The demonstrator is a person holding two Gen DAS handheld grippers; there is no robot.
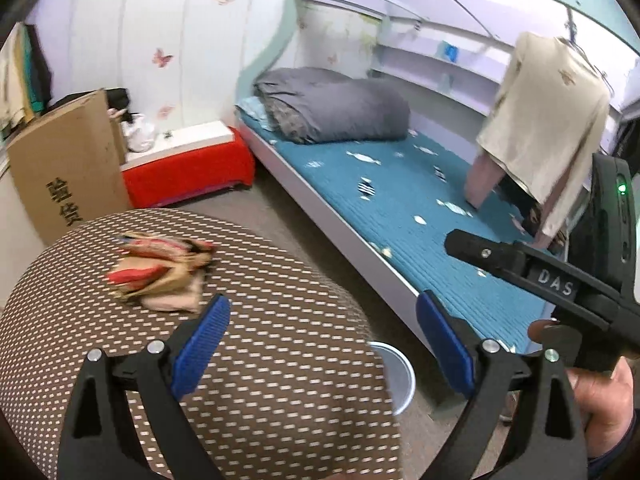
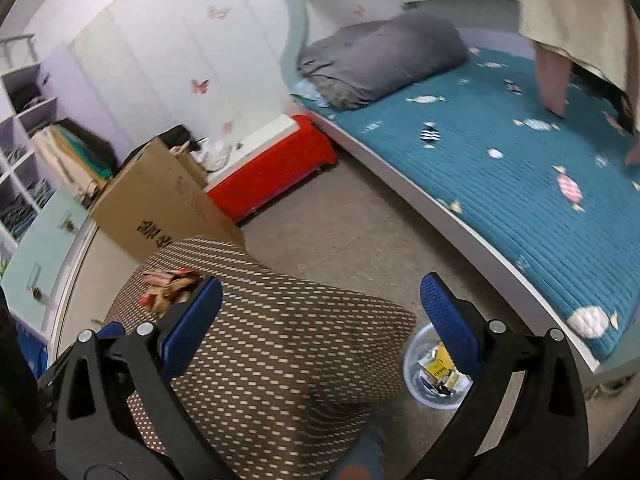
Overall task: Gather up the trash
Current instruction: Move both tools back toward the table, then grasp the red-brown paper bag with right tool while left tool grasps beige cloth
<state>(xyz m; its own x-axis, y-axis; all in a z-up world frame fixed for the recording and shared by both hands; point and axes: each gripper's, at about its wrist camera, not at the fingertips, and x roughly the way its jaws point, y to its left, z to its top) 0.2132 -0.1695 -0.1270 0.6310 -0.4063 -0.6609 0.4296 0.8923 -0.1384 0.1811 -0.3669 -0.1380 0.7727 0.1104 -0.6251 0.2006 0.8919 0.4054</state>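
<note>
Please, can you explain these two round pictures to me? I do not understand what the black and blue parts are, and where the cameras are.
No robot here: a person holds hand tongs, one per hand. Each carries a wide-angle camera looking forward along its blue fingers, hence the round, bent view. One picture comes from the left tongs, the other from the right tongs. Both are open and hold nothing. Below is a brown patterned stool with crumpled wrappers lying on top. Beside it on the floor stands a small bin with some trash inside. Behind is a bed.
</note>
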